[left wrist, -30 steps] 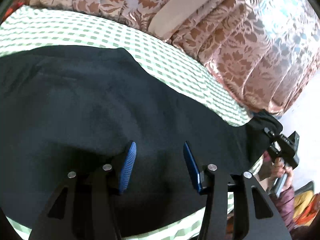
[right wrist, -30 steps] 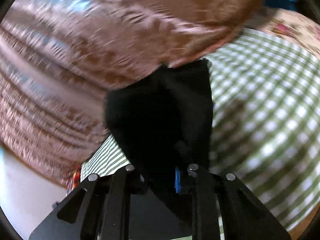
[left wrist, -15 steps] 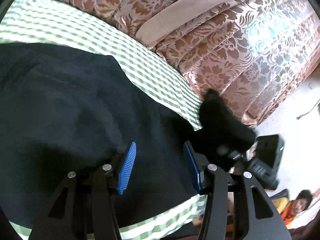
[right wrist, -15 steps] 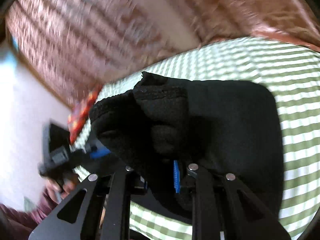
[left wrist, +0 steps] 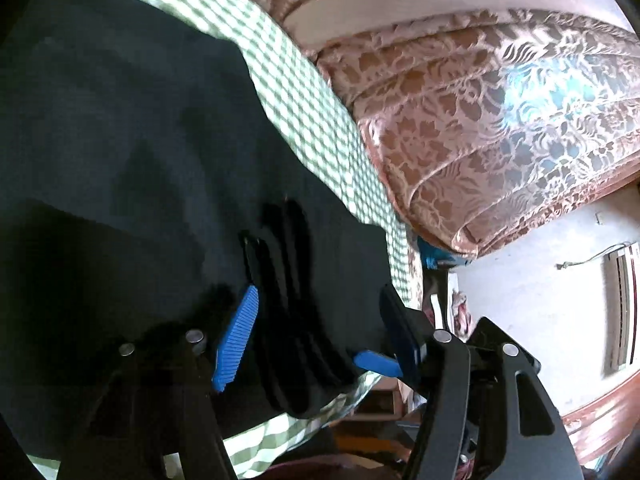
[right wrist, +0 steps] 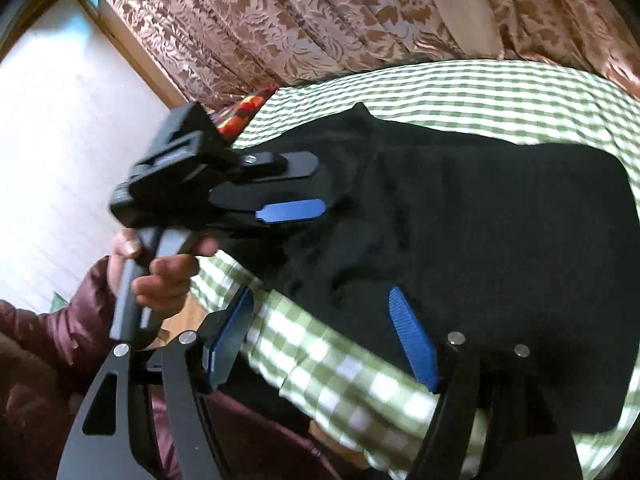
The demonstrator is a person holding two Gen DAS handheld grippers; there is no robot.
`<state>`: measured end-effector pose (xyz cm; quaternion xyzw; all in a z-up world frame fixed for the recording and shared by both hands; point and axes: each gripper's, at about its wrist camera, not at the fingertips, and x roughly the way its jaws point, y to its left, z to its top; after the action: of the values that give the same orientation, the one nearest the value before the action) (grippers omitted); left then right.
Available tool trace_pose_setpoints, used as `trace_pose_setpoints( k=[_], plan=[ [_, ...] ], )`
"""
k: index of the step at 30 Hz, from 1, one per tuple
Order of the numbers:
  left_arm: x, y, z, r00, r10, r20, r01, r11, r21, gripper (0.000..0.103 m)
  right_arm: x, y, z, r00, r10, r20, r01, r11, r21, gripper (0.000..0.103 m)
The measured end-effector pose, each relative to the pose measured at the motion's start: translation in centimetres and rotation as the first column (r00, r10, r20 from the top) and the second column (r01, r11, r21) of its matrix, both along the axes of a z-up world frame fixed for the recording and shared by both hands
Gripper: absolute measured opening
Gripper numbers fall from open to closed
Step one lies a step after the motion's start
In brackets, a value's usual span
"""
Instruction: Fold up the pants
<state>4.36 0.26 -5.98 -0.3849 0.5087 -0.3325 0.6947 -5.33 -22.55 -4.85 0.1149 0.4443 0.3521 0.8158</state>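
Black pants (left wrist: pixel 132 152) lie folded on a green checked cloth (left wrist: pixel 320 120), also in the right wrist view (right wrist: pixel 480 208). My left gripper (left wrist: pixel 316 340) is open, low over the pants' near end by the table edge; it also shows in the right wrist view (right wrist: pixel 296 188), held by a hand. My right gripper (right wrist: pixel 320 340) is open and empty at the table's front edge, straddling the cloth edge and the pants' hem. One of its blue fingertips (left wrist: pixel 378 360) pokes in from below the left gripper.
Brown floral curtains (left wrist: pixel 480 100) hang close behind the table, also in the right wrist view (right wrist: pixel 320 12). The checked cloth (right wrist: pixel 360 380) drapes over the front edge. A white wall (right wrist: pixel 60 140) is to the left. The person's maroon sleeve (right wrist: pixel 48 340) is near.
My right gripper carried the pant end across onto the rest of the pants and let go; it is now open. My left gripper has turned towards the near end of the pants.
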Motion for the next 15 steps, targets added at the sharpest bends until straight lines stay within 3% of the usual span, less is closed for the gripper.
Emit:
trace_pose_setpoints(
  k=[3,7,8,9,12,14,15],
  plan=[
    [0.1,-1.4,-0.7,0.998,-0.045,-0.048,0.046,0.999,0.017,0.061,-1.3,-2.9,0.1,0.997,-0.071,-0.019,0.072,0.997,0.012,0.064],
    [0.2,-3.4,-0.5,0.996,-0.077,-0.037,0.08,0.993,0.085,0.059,-3.1,-7.1,0.5,0.98,-0.198,-0.029,0.198,0.98,0.007,0.06],
    [0.3,-3.8,-0.2,0.996,-0.082,-0.02,0.084,0.991,0.1,0.04,-3.5,-8.3,0.7,0.972,-0.234,-0.029,0.235,0.972,0.004,0.05],
    [0.3,-4.4,0.4,0.996,-0.086,0.014,0.083,0.985,0.153,0.017,-4.0,-9.7,0.8,0.961,-0.275,-0.031,0.275,0.961,0.003,0.046],
    [0.2,-4.6,2.9,0.984,-0.074,0.16,0.043,0.982,0.185,0.01,-5.3,-13.8,0.9,0.911,-0.41,-0.04,0.41,0.912,-0.005,0.026],
    [-0.5,-4.5,5.5,0.953,-0.076,0.294,0.025,0.984,0.175,0.01,-5.7,-15.8,0.5,0.879,-0.475,-0.049,0.473,0.88,-0.041,0.017],
    [-1.0,-4.7,7.0,0.924,-0.104,0.367,0.025,0.977,0.213,0.01,-5.7,-16.2,0.2,0.867,-0.496,-0.057,0.493,0.868,-0.051,0.015]
  ],
)
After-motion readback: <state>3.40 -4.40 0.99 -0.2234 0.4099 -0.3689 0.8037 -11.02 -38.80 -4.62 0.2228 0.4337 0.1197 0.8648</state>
